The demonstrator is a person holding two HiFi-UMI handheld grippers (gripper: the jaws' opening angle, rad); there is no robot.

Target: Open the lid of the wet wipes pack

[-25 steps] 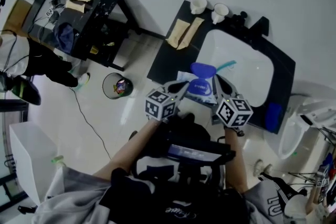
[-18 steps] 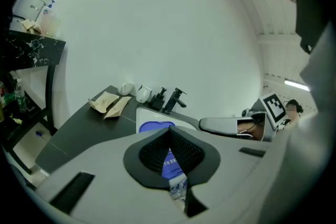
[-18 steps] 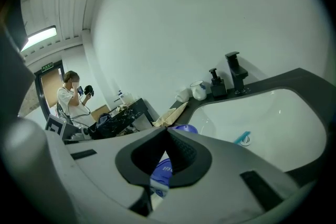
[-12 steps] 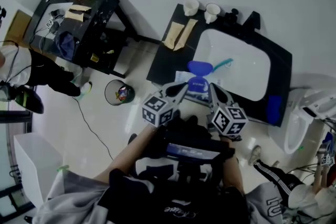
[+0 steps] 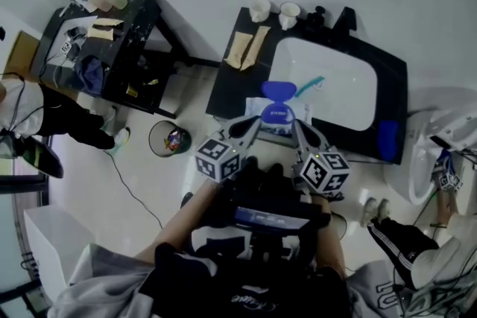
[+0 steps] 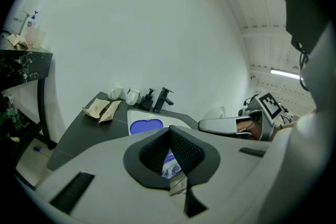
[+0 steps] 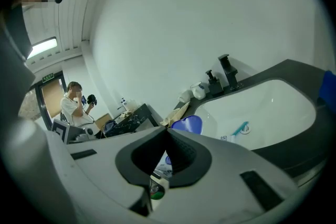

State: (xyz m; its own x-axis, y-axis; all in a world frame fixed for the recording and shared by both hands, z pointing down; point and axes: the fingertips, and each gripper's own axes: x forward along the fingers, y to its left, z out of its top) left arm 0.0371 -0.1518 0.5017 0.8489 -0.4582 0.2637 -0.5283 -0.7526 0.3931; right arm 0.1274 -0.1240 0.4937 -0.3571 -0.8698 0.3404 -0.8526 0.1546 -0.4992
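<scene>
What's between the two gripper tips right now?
The wet wipes pack, its blue lid up. The left gripper is at its left edge and the right gripper at its right. The head view shows it.

The left gripper (image 5: 252, 126) and the right gripper (image 5: 300, 129) are held side by side in front of the person's chest. Both point forward and a little downward, and their tips angle in toward each other without touching. Each gripper's jaws are pressed together at the tips, with only a narrow wedge of gap farther back between the ribbed pads. The left forearm (image 5: 182, 220) and the right forearm (image 5: 330, 238) reach forward from the body, bent at the elbows.
</scene>
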